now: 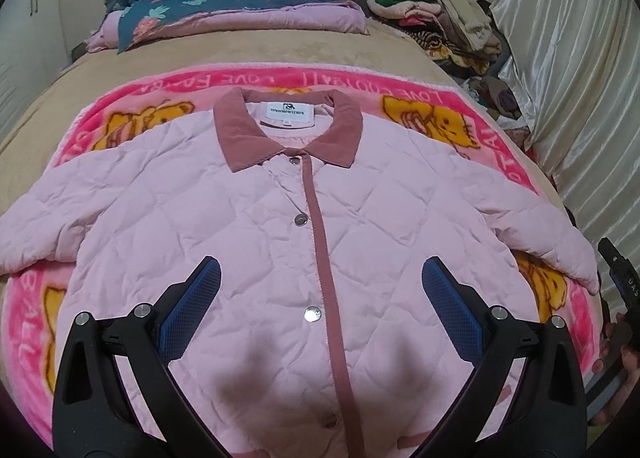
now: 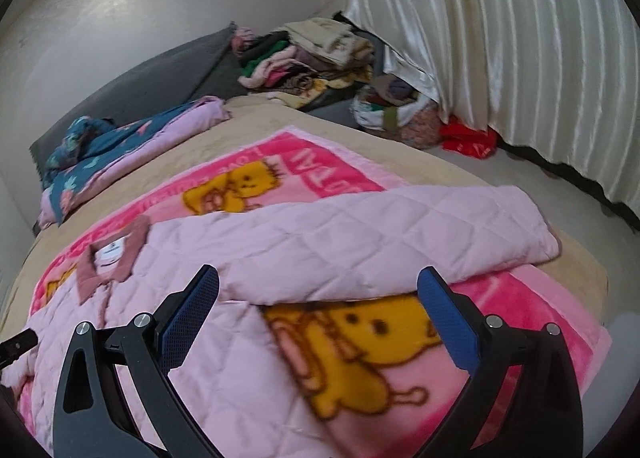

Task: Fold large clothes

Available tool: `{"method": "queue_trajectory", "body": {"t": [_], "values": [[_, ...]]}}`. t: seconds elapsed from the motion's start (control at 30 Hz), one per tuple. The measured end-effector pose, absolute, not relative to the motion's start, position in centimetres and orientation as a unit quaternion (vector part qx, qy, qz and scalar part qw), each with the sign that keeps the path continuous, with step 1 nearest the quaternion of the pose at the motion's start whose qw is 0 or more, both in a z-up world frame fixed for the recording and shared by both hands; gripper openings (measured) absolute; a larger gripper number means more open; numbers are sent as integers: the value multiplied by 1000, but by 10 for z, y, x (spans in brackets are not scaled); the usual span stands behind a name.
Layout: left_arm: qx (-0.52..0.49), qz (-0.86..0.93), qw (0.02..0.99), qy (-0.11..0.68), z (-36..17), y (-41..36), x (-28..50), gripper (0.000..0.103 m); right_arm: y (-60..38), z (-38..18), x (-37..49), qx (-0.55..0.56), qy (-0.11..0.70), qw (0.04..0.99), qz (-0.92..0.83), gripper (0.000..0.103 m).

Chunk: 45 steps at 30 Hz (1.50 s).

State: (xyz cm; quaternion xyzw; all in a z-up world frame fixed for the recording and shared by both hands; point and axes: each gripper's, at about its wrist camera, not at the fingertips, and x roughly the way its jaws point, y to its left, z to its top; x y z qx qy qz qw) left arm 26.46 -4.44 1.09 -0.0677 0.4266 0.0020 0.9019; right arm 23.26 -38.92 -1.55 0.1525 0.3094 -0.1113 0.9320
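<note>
Pink quilted jacket [image 1: 248,226], dusty-rose collar [image 1: 244,138] and front placket, snaps fastened, laid face up and spread flat on a pink bear-print blanket [image 1: 452,118] over a tan bed cover [image 1: 240,54]; both sleeves extended sideways, the right sleeve [image 2: 420,226] reaching to the blanket's edge near the side of the bed. Left gripper [image 1: 320,306]: fingers spread wide, holding nothing, poised above the lower front of the jacket astride the placket. Right gripper [image 2: 318,314]: fingers likewise wide apart and empty, above the blanket just below that sleeve. Surroundings: folded teal floral and lilac bedding [image 1: 224,10] at the head of the bed, well apart from the jacket; heap of mixed clothes [image 2: 304,54] in the far corner; bag of clothes [image 2: 392,114] and red item [image 2: 468,138] on the floor beside the cream curtain [image 2: 520,50]. Nothing lies on the jacket itself.
</note>
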Motion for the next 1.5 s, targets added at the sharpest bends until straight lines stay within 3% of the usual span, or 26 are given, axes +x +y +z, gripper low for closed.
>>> {"method": "queue_trajectory", "body": {"t": [0.4,0.7,1.03,1.3,1.5], "values": [[-63,-10,887,457,-21,-58,295,94,-462,-66,235,231,355,889,-174,99],[-73,-14,878,474,-42,-54,308,94,-532,-117,245,362,384,821,-216,99],[-82,6,881,466,-43,-41,319,94,-585,-135,268,407,351,801,-264,99],[-77,4,887,456,-32,-33,322,94,-602,-129,281,387,325,811,-295,50],[-84,27,888,451,-26,-17,326,94,-572,-74,298,259,297,877,-276,33]]}}
